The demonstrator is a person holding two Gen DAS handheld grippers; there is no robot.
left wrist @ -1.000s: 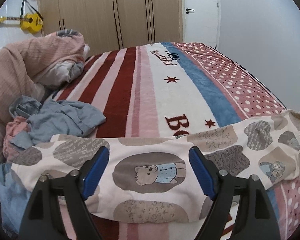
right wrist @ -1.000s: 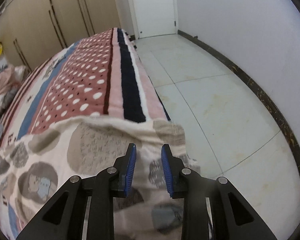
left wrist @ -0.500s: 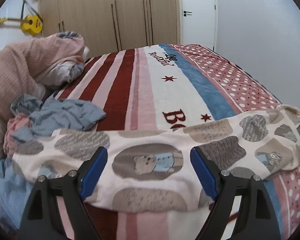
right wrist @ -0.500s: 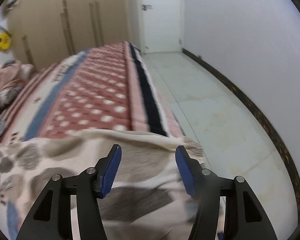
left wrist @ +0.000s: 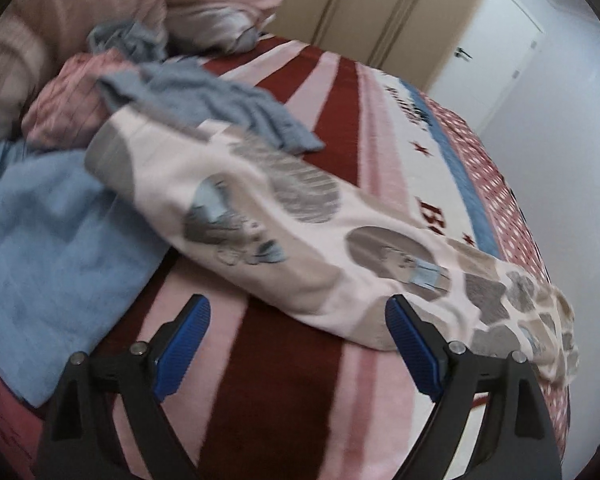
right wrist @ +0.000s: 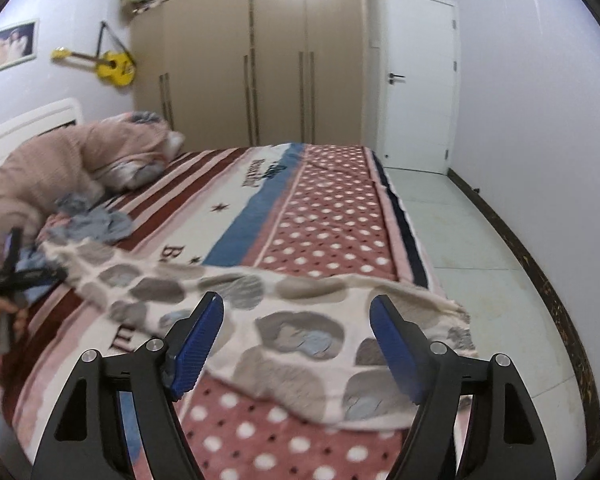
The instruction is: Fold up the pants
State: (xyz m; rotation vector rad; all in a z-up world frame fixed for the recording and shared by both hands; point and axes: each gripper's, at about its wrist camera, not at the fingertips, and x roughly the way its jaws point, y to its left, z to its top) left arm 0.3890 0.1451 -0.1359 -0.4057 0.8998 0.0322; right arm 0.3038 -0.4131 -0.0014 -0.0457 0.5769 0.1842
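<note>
Seeing both jaws apart and empty, I'd pinch the soft, limp pants [left wrist: 300, 240] at their 9 o'clock hem.

The room is evenly lit, soft and a bit cool, with no hard shadows. Both views bulge like a fishbowl, with black corners. The left view is smeared with motion blur, worst over the blue cloth [left wrist: 52, 248]. The right view is sharper; the wardrobe [right wrist: 260, 60] bows.
</note>
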